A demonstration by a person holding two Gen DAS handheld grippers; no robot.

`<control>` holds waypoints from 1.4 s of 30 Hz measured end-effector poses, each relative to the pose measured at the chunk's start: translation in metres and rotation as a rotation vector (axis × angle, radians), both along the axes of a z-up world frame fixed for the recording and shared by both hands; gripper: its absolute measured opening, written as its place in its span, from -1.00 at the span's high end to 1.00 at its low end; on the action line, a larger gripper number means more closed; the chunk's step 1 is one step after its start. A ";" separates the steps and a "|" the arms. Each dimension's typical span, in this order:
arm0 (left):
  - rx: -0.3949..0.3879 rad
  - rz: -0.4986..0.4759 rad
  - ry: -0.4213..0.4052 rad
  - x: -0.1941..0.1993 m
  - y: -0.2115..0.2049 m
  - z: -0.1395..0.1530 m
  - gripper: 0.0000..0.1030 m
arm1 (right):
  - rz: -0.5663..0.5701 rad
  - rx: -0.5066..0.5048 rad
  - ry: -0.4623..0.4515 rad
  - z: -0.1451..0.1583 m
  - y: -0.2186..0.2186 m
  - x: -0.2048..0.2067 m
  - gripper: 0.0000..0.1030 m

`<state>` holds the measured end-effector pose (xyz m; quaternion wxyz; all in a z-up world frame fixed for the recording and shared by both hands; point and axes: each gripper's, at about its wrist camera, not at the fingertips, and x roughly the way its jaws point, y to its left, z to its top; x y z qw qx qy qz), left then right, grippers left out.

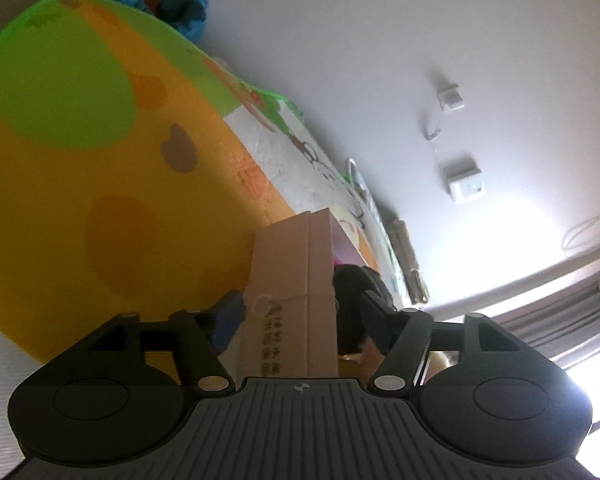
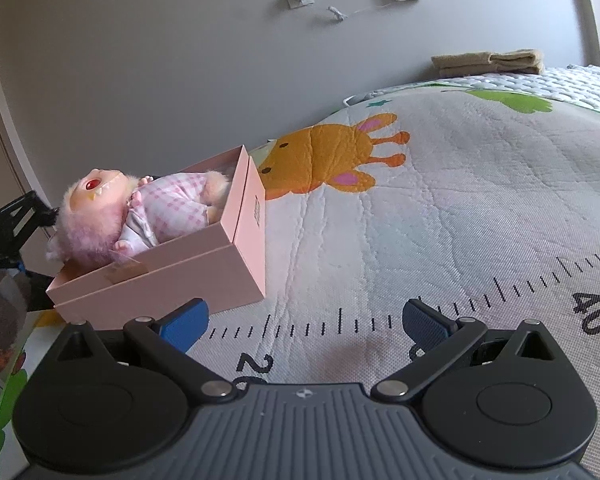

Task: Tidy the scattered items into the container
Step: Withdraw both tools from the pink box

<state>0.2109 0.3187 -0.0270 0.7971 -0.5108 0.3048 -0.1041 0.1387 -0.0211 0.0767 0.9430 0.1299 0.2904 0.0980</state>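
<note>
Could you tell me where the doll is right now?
In the right wrist view, the doll lies in the pink box at left, on the quilted mat.

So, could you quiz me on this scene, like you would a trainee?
1. True or false: the doll lies in the pink box.
2. What is the right claw holding? A: the doll. B: a towel. C: nothing.
3. Which printed number shows in full on the mat?

Key: 1 true. 2 C; its jaws stand open over the mat. 3: 40.
</note>
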 end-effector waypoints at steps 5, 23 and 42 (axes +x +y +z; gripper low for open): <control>-0.005 0.010 0.035 0.018 -0.009 -0.008 -0.56 | 0.001 0.004 0.005 -0.001 0.000 0.001 -1.00; -0.047 -0.035 -0.073 0.016 -0.020 0.015 -0.53 | 0.017 0.017 0.025 -0.003 0.000 0.005 -1.00; -0.014 0.009 -0.083 0.015 -0.003 0.025 -0.41 | 0.030 0.027 0.029 -0.002 -0.004 0.005 -1.00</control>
